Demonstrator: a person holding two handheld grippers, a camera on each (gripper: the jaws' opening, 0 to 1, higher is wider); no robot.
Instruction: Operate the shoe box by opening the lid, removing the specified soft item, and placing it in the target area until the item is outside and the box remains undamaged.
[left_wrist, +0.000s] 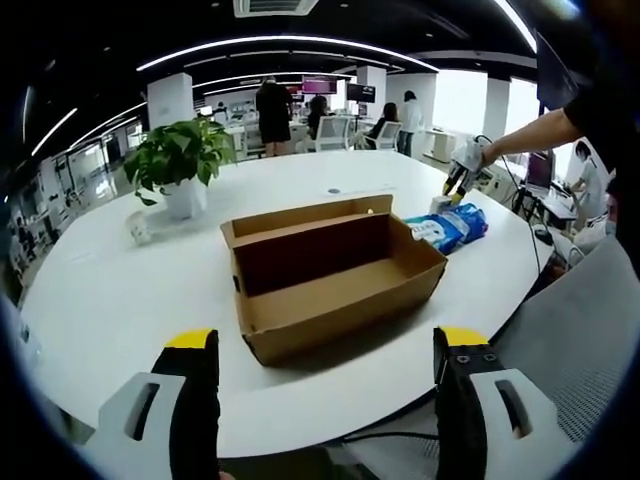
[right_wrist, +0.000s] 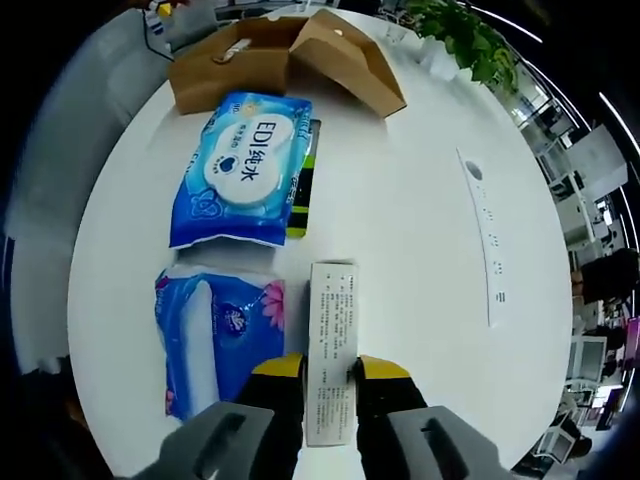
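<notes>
Cardboard shoe box (left_wrist: 335, 275) open — left tool (left_wrist: 325, 385) wide; right tool (right_wrist: 330, 385) clamps carton (right_wrist: 331, 350), near end hidden.

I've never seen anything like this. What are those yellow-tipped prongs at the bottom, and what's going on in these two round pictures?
No robot here: a person holds a two-jaw gripper in each hand, each carrying a fisheye camera. In the left gripper view, the left gripper is open before an open cardboard shoe box on a white table, with a potted plant behind. In the right gripper view, the right gripper is closed on a slim white carton, beside two blue soft packs.
</notes>
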